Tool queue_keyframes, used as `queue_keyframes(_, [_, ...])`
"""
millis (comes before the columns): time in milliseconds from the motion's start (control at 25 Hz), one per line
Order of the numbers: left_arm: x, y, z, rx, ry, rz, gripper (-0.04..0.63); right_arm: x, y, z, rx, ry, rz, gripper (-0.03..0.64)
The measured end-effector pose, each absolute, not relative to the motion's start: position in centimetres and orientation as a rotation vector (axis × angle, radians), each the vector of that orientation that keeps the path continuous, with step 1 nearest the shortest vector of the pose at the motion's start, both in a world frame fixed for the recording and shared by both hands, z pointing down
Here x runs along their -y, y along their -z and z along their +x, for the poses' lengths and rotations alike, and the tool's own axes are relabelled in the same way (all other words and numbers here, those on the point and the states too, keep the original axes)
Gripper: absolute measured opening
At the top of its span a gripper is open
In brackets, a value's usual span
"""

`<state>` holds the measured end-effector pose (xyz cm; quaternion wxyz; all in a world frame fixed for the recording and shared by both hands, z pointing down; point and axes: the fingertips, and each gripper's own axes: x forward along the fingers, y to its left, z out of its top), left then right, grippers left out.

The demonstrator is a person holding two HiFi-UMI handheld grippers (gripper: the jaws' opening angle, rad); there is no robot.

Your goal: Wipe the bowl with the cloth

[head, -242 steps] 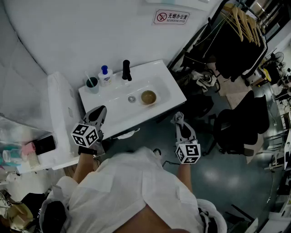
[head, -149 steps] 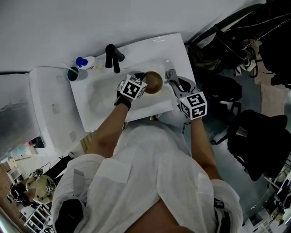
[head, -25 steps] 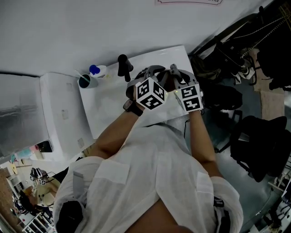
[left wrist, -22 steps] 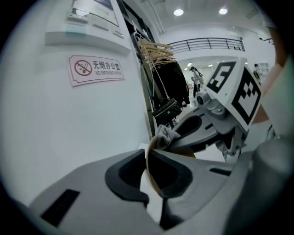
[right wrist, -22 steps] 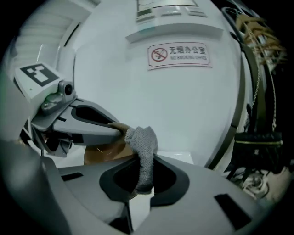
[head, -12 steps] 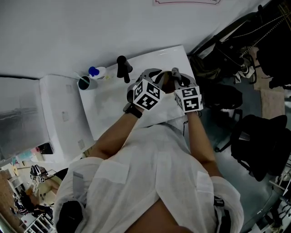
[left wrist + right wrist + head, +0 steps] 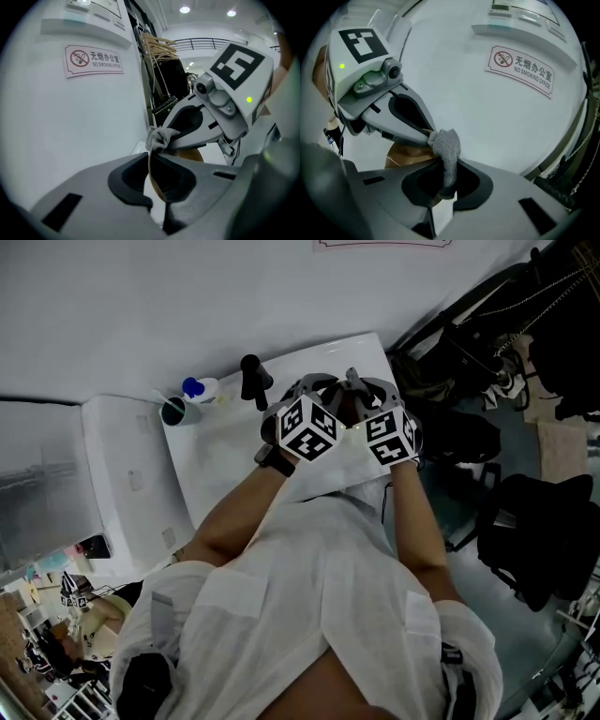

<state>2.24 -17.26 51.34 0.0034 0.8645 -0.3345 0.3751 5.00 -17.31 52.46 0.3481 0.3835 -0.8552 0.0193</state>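
Note:
Over the white sink point(image 7: 225, 451) my two grippers meet tip to tip. The left gripper point(image 7: 152, 161) is shut on the thin rim of the brown bowl point(image 7: 190, 154), which it holds on edge. The right gripper point(image 7: 446, 180) is shut on a grey knitted cloth point(image 7: 446, 147), whose bunched end presses against the bowl point(image 7: 405, 154) right at the left gripper's point(image 7: 425, 132) tips. In the head view the left gripper point(image 7: 319, 388) and the right gripper point(image 7: 361, 390) cover most of the bowl. The cloth point(image 7: 158, 137) hangs from the right gripper point(image 7: 164, 140) in the left gripper view.
A black faucet point(image 7: 251, 378) stands at the sink's back edge, with a dark cup point(image 7: 173, 410) and a blue-capped bottle point(image 7: 199, 388) to its left. A white wall with a no-smoking sign point(image 7: 522, 68) is close behind. Clothes on hangers point(image 7: 157, 47) stand to the right.
Both grippers stay together above the sink with the bowl and cloth. The right gripper has shifted a little right and the left marker cube has turned slightly.

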Motion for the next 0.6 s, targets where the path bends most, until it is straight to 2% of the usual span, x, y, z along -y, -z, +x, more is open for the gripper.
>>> queue_keyframes(440, [17.8,-50.0,1.3,1.217,-0.735,2.574,0.038,17.3,-52.4,6.7,2.362,-0.478,1.318,0.058])
queue_keyframes(600, [17.2,-51.5,1.6,1.113,-0.774,2.548,0.040,17.0,-53.6,7.1,2.289,-0.434,1.257,0.057])
